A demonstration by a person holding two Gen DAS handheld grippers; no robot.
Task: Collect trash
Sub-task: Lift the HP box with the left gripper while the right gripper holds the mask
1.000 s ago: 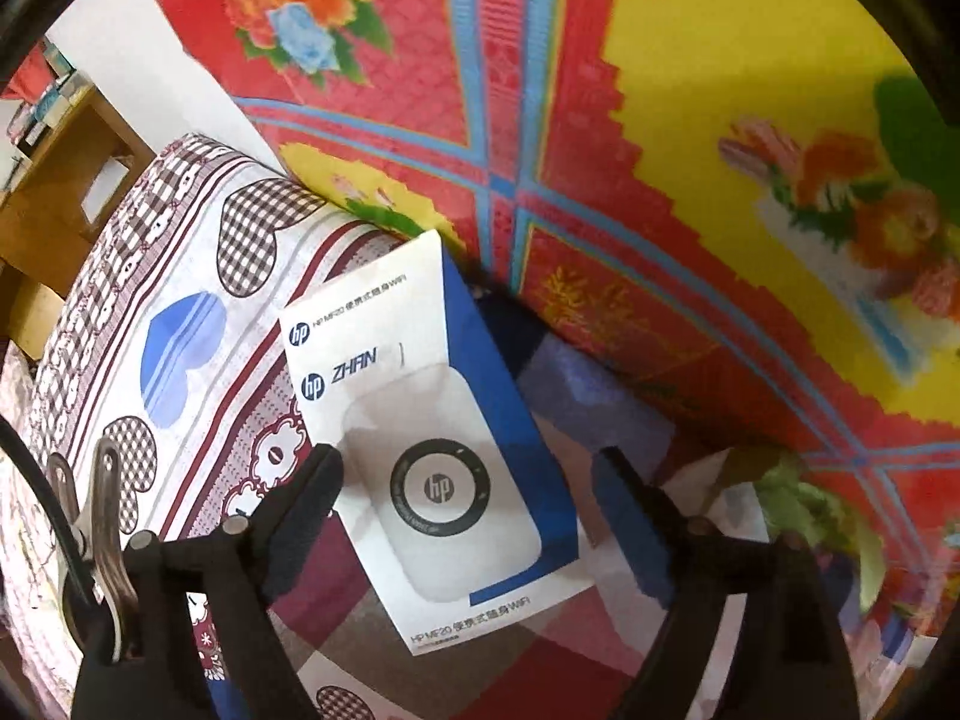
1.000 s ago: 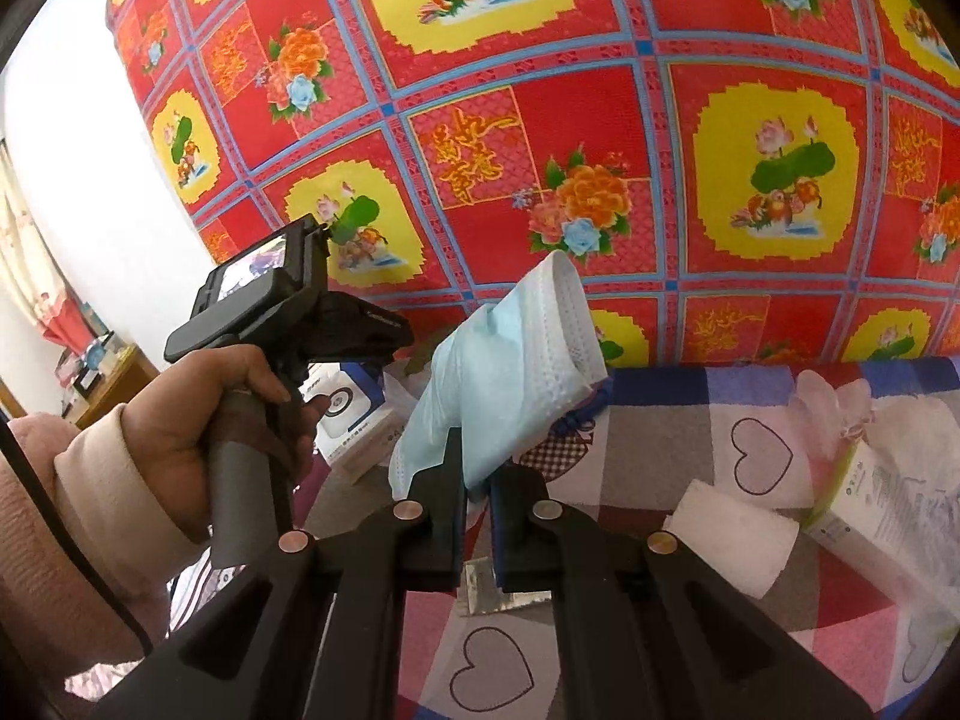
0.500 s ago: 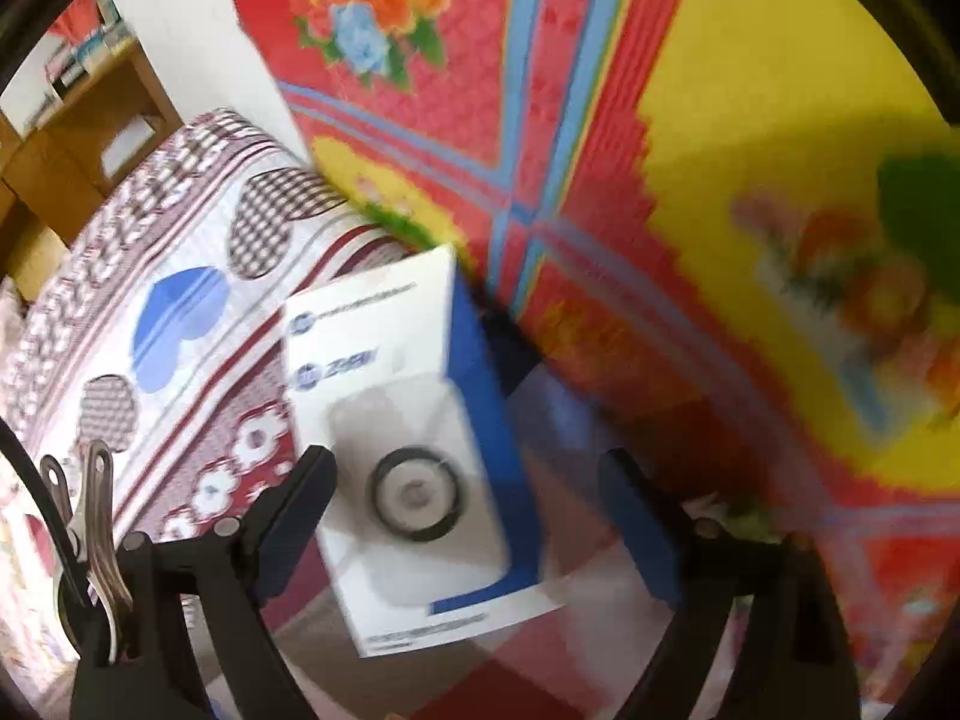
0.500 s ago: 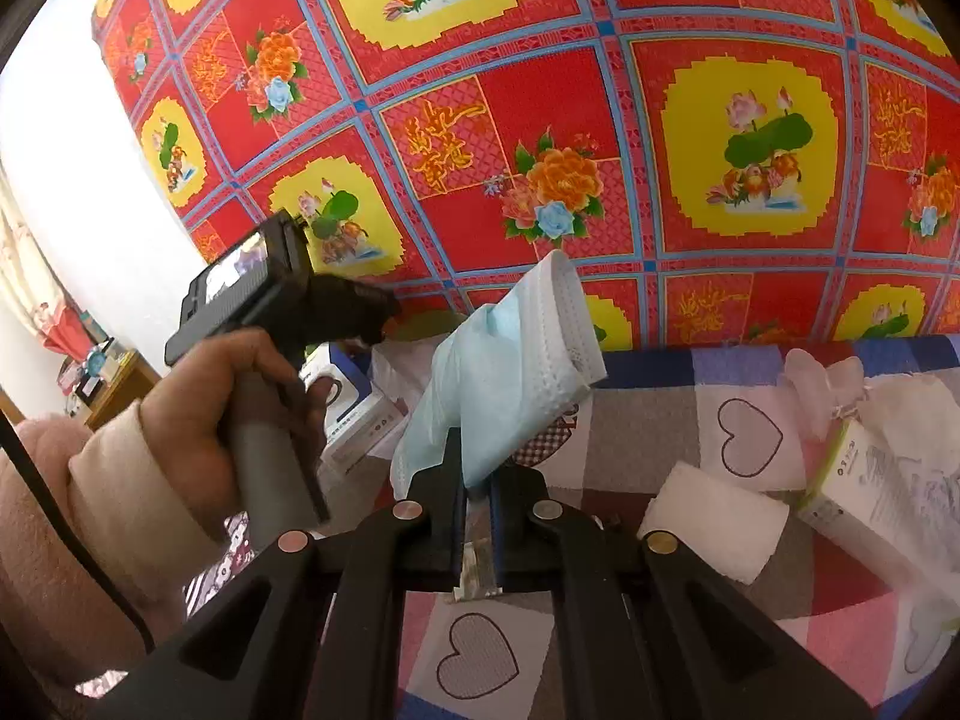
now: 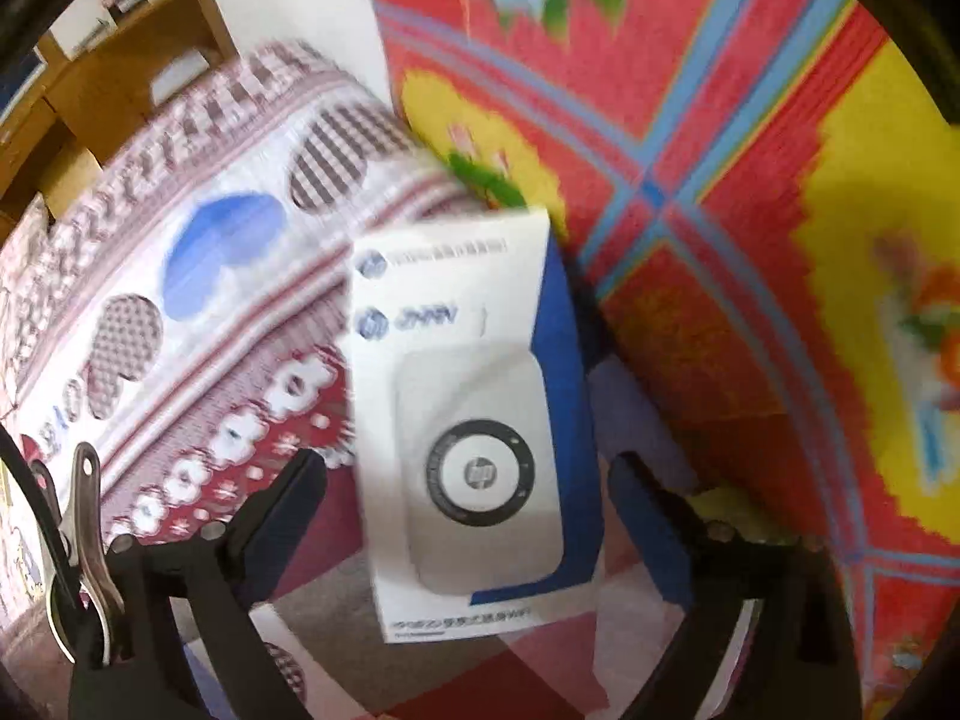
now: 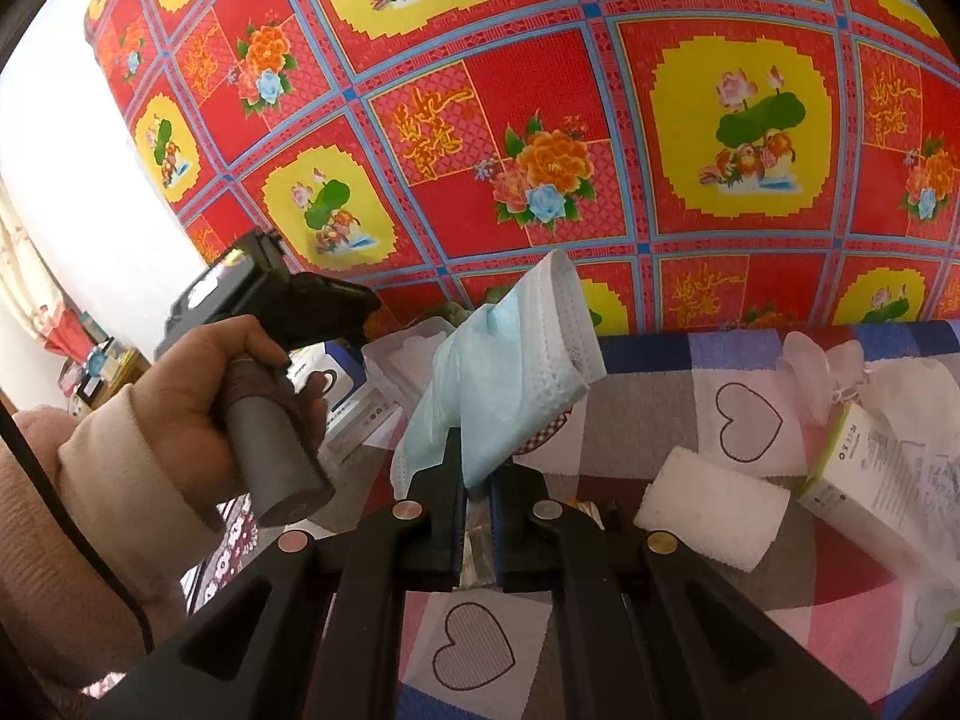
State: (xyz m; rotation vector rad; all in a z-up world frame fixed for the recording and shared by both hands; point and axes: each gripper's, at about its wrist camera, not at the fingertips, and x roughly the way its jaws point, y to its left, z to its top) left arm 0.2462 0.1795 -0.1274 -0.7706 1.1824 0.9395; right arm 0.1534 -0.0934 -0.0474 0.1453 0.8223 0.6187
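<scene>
**Inspector:** Status of collection?

**Assistant:** Partial, in my judgement. The right gripper (image 6: 477, 483) has its jaws pinched tight on a blue face mask (image 6: 504, 378), which is lifted clear of the patchwork cloth (image 6: 648, 402). That is the only item secured. No bin or bag appears in either view, so nothing can be recorded as deposited.

**Inspector:** And the left?

**Assistant:** The left gripper (image 5: 465, 519) is spread wide and holds nothing. The white-and-blue HP box (image 5: 462, 420) lies flat on the cloth, between the two fingers and slightly ahead of them, close to the red floral backdrop (image 5: 720, 192) (the view is motion-blurred, so I cannot tell whether either finger touches it). From the right wrist view, the person's hand (image 6: 204, 390) grips the left tool's handle to the left of the mask.

**Inspector:** Outstanding items?

**Assistant:** To the right of the mask, on the cloth: a white folded tissue (image 6: 714, 504), a white carton with green trim (image 6: 882, 474), and a clear crumpled wrapper (image 6: 822, 360) behind it. All remain uncollected. I judge the box to be the next pick.
</scene>
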